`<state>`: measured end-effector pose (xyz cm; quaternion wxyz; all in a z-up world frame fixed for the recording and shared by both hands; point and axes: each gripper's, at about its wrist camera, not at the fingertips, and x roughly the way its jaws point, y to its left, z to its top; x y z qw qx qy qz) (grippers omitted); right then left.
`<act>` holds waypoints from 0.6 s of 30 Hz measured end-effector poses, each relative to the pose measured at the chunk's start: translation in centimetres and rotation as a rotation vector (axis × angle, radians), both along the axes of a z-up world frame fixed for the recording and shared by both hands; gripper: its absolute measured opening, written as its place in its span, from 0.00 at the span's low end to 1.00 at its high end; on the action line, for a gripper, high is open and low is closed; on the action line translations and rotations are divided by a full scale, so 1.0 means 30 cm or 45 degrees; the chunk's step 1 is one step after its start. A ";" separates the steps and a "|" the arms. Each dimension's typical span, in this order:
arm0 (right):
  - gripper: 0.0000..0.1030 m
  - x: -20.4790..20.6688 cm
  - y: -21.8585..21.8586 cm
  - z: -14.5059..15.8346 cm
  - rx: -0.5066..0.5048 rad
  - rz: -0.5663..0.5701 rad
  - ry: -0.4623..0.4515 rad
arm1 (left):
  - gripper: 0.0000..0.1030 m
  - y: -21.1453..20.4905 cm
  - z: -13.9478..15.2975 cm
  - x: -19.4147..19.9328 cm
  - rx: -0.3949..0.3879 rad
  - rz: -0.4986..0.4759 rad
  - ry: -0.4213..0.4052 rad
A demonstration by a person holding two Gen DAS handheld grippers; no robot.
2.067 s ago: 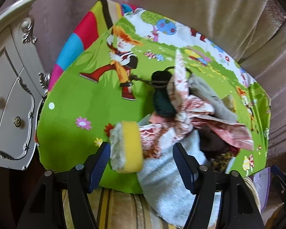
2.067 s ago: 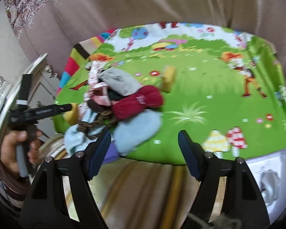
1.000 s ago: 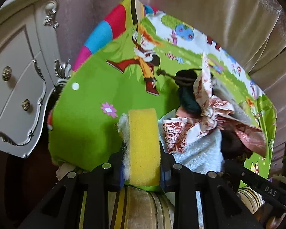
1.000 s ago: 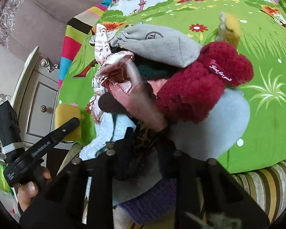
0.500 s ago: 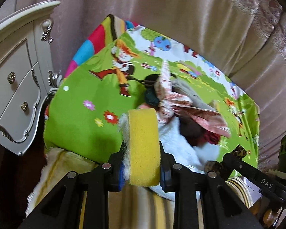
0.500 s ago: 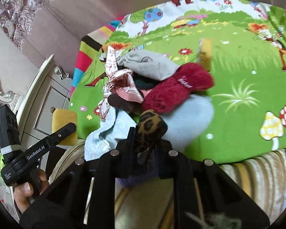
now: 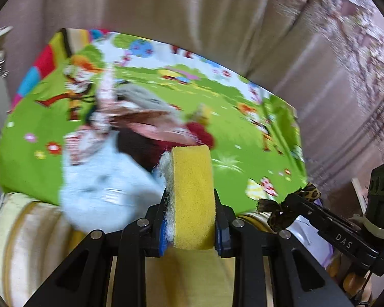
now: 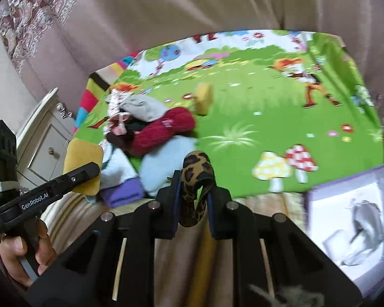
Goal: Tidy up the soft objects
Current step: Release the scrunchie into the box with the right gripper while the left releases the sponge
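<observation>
My left gripper (image 7: 190,217) is shut on a yellow sponge (image 7: 192,194) with a white scouring side, held above the near edge of the cartoon mat (image 7: 243,133). My right gripper (image 8: 193,197) is shut on a leopard-print cloth band (image 8: 197,176), also held off the mat. The sponge also shows in the right wrist view (image 8: 83,161), and the leopard band in the left wrist view (image 7: 291,204). A pile of soft items (image 8: 151,130) lies on the mat's left part: red knit, grey hat, light blue towel, patterned cloth. A second yellow sponge (image 8: 203,97) lies beyond the pile.
A white carved dresser (image 8: 43,133) stands left of the mat. A beige curtain (image 8: 192,7) hangs behind. A purple-edged white box (image 8: 355,220) sits at the right, near the mat's front edge. A striped cushion (image 7: 33,243) lies below the mat.
Both grippers have drawn back from the pile, each holding its item. The left view has swung right, so the pile now sits left of the sponge.
</observation>
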<state>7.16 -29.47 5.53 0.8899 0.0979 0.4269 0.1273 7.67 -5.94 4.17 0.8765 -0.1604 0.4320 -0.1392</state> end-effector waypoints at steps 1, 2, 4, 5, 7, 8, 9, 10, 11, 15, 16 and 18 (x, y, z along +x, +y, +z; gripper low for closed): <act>0.21 -0.017 -0.036 0.009 -0.009 -0.020 -0.010 | 0.27 -0.033 0.002 -0.001 -0.009 -0.029 0.003; 0.21 -0.027 -0.062 0.014 -0.013 -0.033 -0.016 | 0.27 -0.068 0.005 -0.003 -0.014 -0.057 0.003; 0.21 -0.058 -0.123 0.030 -0.034 -0.072 -0.038 | 0.27 -0.143 0.009 -0.006 -0.019 -0.120 0.007; 0.21 -0.071 -0.151 0.035 -0.052 -0.092 -0.049 | 0.27 -0.168 0.010 -0.006 -0.019 -0.141 0.009; 0.21 -0.095 -0.213 0.040 -0.078 -0.142 -0.062 | 0.27 -0.245 0.014 -0.008 -0.018 -0.207 0.016; 0.21 -0.104 -0.245 0.040 -0.093 -0.168 -0.065 | 0.27 -0.276 0.016 -0.010 -0.018 -0.234 0.018; 0.21 -0.110 -0.267 0.038 -0.106 -0.188 -0.067 | 0.27 -0.320 0.018 -0.012 -0.020 -0.273 0.022; 0.21 -0.119 -0.298 0.035 -0.120 -0.217 -0.068 | 0.27 -0.348 0.019 -0.014 -0.021 -0.297 0.026; 0.21 -0.127 -0.327 0.032 -0.131 -0.242 -0.068 | 0.27 -0.375 0.018 -0.016 -0.020 -0.320 0.031; 0.21 -0.152 -0.426 0.021 -0.185 -0.336 -0.068 | 0.27 -0.501 0.012 -0.029 -0.014 -0.424 0.054; 0.21 -0.158 -0.450 0.020 -0.197 -0.359 -0.068 | 0.27 -0.526 0.011 -0.029 -0.012 -0.444 0.057; 0.21 -0.168 -0.490 0.018 -0.222 -0.395 -0.068 | 0.27 -0.583 0.010 -0.031 -0.011 -0.487 0.063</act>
